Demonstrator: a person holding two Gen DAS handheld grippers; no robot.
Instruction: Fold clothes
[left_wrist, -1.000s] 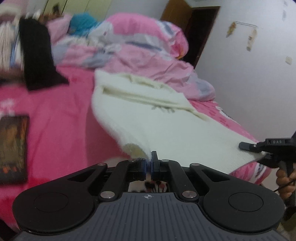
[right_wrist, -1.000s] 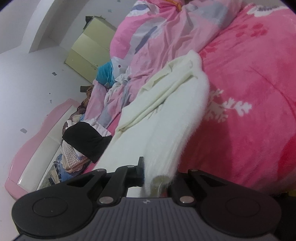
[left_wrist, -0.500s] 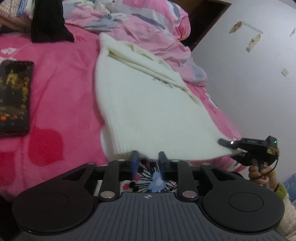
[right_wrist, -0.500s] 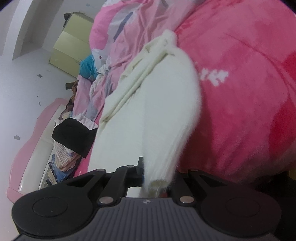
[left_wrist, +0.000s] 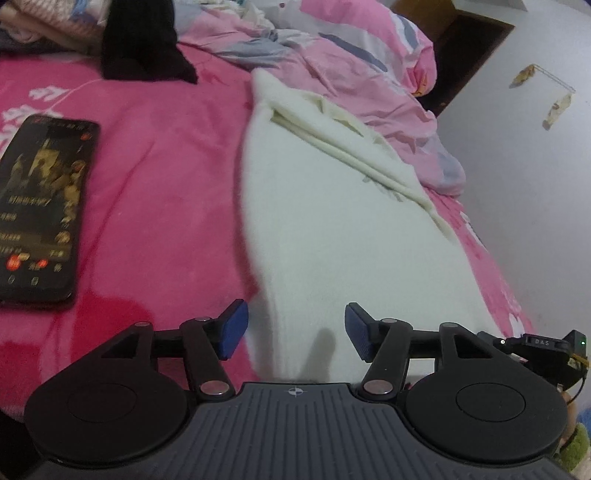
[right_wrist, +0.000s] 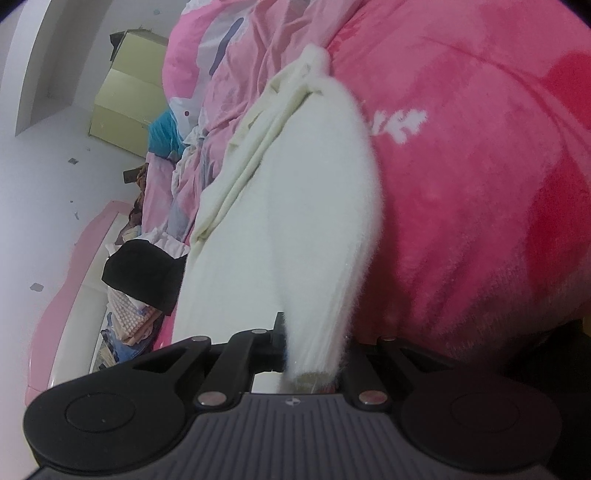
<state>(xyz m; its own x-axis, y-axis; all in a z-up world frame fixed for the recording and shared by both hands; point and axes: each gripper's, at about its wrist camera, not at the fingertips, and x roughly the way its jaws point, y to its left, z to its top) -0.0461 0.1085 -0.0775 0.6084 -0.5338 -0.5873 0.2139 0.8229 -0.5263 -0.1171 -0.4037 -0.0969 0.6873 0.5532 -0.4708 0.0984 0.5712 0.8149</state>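
While the white sweater (left_wrist: 332, 229) lies spread on the pink bed (left_wrist: 155, 192) near its right edge, the left gripper (left_wrist: 295, 328) has jaws opening, pads off the cloth; the right gripper (right_wrist: 314, 354) has jaws clamped on the sweater's hem.

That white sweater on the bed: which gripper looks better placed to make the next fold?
Probably right: the right gripper is clamped on the white sweater's hem, while the left gripper is opening, pads off the fabric.
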